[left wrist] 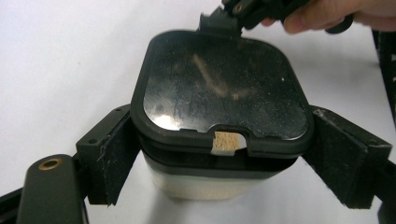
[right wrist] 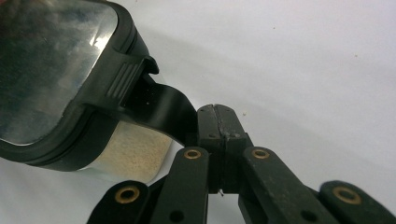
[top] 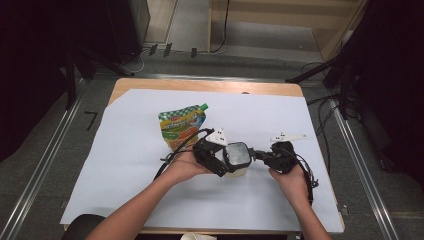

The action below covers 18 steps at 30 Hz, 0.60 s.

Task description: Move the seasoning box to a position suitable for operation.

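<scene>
Container (top: 237,159) with black lid and clear window, standing at centre of the high view on the white sheet (top: 125,165) that covers the table; a pale granular fill shows through its lower wall. Left gripper (top: 226,162) has its jaws apart but pressed against two opposite sides of the body just under the lid rim, steadying it, as seen low in the left gripper view. Right gripper (right wrist: 215,122), at lower centre of its own view, has its jaws closed together on the black tab (right wrist: 161,109) that curves out from the lid's ribbed latch (right wrist: 122,80). Lid (left wrist: 219,84) appears seated all round, with a small notch at its near edge; I judge the opening step to be set up but not carried out, the tab gripped and the lid yet to be lifted. Green-capped refill pouch (top: 182,127), upper left of the container, lies flat and apparently unopened, so any refilling remains ahead.
</scene>
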Available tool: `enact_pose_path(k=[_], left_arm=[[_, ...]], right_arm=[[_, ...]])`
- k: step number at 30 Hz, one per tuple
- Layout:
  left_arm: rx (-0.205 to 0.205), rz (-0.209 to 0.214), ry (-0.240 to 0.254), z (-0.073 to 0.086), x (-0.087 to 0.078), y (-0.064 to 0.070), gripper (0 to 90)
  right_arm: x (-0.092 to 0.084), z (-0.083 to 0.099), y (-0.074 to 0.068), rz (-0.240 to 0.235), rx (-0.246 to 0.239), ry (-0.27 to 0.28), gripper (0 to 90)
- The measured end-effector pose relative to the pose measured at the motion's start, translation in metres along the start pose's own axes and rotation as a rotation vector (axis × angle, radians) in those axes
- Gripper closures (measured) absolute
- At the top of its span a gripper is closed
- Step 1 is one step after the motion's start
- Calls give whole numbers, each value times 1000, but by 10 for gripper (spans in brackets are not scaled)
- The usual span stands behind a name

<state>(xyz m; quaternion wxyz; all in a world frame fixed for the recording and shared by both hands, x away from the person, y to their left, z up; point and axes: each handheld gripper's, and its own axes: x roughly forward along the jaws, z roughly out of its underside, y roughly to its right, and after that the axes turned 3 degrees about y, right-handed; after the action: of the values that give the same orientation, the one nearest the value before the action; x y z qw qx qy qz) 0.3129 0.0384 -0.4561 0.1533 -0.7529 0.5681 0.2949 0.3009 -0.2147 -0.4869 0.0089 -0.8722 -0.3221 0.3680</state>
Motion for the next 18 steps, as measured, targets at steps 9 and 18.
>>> enact_pose_path(k=[9,18], left_arm=[[10,-6,4,-10,-4,3,163],[-5,54,57,-19,-5,2,280]], right_arm=[[-1,0,-1,3,-1,-6,900],[-2,1,-1,5,5,-5,900]])
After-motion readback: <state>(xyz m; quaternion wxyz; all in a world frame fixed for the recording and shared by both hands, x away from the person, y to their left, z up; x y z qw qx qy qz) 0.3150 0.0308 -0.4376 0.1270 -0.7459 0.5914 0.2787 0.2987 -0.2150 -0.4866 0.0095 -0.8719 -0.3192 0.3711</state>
